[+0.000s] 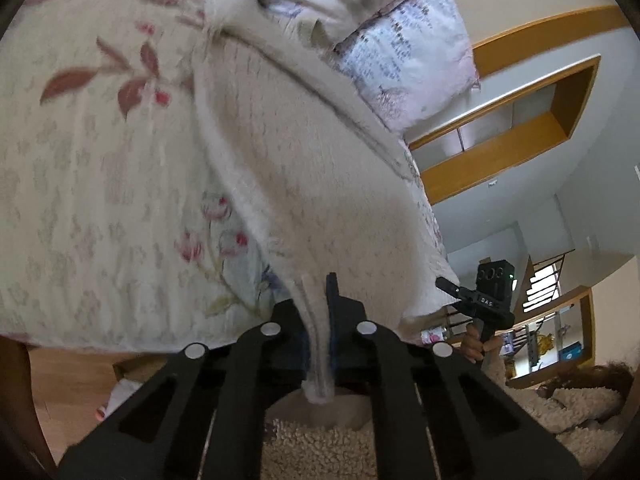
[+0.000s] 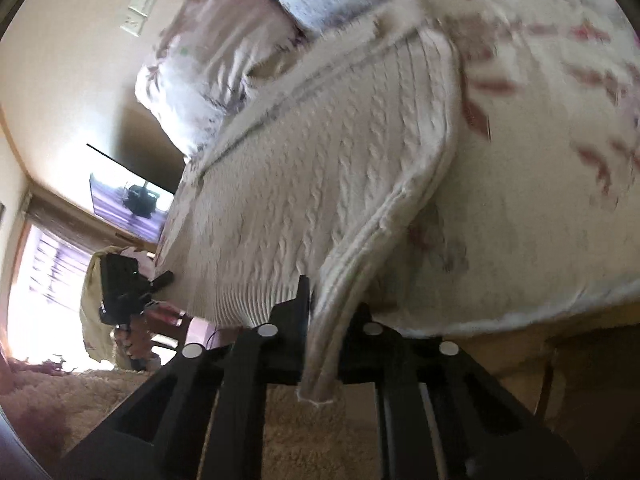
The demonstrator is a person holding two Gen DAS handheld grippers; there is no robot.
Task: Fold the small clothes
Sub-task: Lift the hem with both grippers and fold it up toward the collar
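Note:
A cream cable-knit sweater (image 1: 304,152) lies spread on the floral bedspread (image 1: 92,168); it also shows in the right wrist view (image 2: 312,168). My left gripper (image 1: 318,308) is shut on the sweater's ribbed edge, which runs down between its jaws. My right gripper (image 2: 326,308) is shut on the opposite ribbed edge (image 2: 360,240) of the same sweater. Each gripper shows in the other's view: the right one (image 1: 486,300) at the bed's side, the left one (image 2: 124,288) likewise.
Pillows (image 1: 412,56) lie at the head of the bed. A shaggy beige rug (image 1: 320,448) covers the floor below the grippers. A wooden wall niche (image 1: 512,116) is at right in the left view; a wall screen (image 2: 132,200) and bright window (image 2: 48,280) at left in the right view.

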